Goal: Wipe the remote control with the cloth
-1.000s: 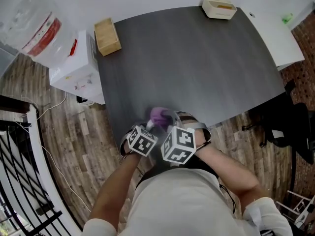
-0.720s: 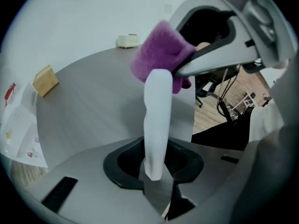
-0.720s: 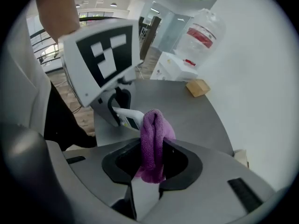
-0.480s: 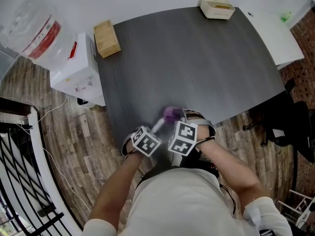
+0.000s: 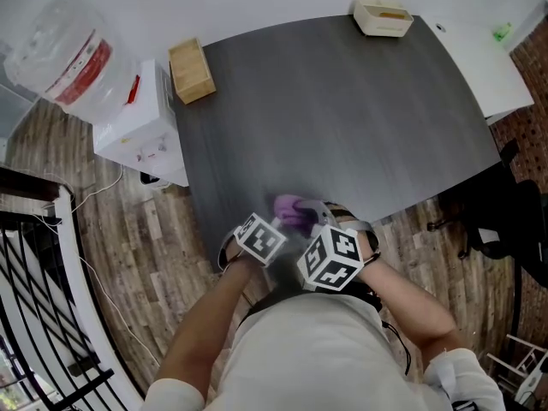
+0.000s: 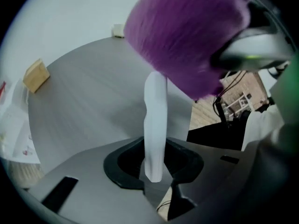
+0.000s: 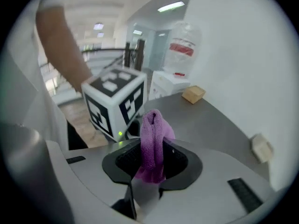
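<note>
Two grips: I saw both pairs of jaws closed.
Left gripper (image 6: 154,166): clamped the white remote control (image 6: 155,115).
Right gripper (image 7: 150,164): pinched the purple cloth (image 7: 152,139).

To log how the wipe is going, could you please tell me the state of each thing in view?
Remote: held by one end, far end against the cloth.
Cloth: bunched, clamped, seemingly pressed on the remote.
Left gripper: shut on the remote.
Right gripper: shut on the cloth.
Wooden box: resting on the table, far corner.
Tray: open-topped, at the far edge.
</note>
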### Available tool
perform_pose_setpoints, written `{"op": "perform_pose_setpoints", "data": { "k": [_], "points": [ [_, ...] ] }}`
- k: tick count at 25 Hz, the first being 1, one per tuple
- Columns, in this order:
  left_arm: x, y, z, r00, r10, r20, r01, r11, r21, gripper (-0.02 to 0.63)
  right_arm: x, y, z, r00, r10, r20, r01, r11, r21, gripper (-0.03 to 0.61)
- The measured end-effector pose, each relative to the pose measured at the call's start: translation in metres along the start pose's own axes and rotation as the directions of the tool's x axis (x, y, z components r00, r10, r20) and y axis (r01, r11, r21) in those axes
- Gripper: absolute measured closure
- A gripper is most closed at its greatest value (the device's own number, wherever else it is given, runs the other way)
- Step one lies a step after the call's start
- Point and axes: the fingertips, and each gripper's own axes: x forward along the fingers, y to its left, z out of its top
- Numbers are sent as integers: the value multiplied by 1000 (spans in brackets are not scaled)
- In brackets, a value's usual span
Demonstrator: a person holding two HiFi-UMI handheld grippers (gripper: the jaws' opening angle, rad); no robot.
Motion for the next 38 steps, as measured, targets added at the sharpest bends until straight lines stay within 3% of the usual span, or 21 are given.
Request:
{"op": "perform_pose_setpoints", "data": {
  "k": [2, 4, 7, 8, 10, 12, 14, 16, 19, 23, 26, 32, 38],
  "points": [
    [-1, 4, 2, 996, -66, 61, 73, 991, -114, 508, -17, -6, 16, 988, 54, 146, -82, 978, 194, 471],
    [-4, 7, 4, 972, -166, 167, 209, 935, -288, 508, -30, -30, 11, 983, -8, 185, -49, 953, 298, 471],
    [-11, 25, 5, 926, -218, 309, 349, 805, -480, 508, -35, -68, -35, 988, -119, 100, 73, 923, 378, 471],
    [-11, 32, 3, 922, -212, 325, 360, 778, -515, 508, -36, -77, -54, 988, -140, 67, 101, 908, 407, 471],
    [-10, 48, -5, 929, -176, 326, 340, 755, -561, 508, -39, -91, -92, 986, -166, 4, 145, 875, 462, 471],
    [-11, 61, -10, 938, -118, 326, 297, 758, -580, 496, -42, -100, -124, 982, -182, -48, 181, 845, 503, 471],
    [-14, 69, -12, 940, -71, 333, 264, 769, -583, 439, -46, -104, -149, 978, -191, -83, 205, 819, 536, 471],
    [-16, 72, -13, 940, -45, 338, 246, 776, -580, 437, -48, -106, -163, 975, -195, -103, 219, 802, 556, 471],
    [-21, 82, -20, 944, 9, 330, 199, 783, -590, 437, -46, -105, -169, 975, -193, -109, 221, 793, 567, 471],
    [-28, 98, -35, 940, 85, 331, 154, 762, -630, 437, -39, -102, -168, 977, -187, -106, 214, 799, 561, 471],
    [-32, 100, -45, 937, 123, 328, 121, 763, -634, 437, -36, -98, -169, 978, -180, -108, 209, 797, 566, 470],
    [-22, 84, -49, 940, 98, 326, 132, 778, -615, 437, -42, -90, -174, 977, -184, -111, 213, 768, 604, 469],
    [-15, 74, -38, 936, 54, 348, 191, 752, -631, 437, -53, -89, -173, 972, -220, -82, 217, 706, 675, 469]
  ]
}}
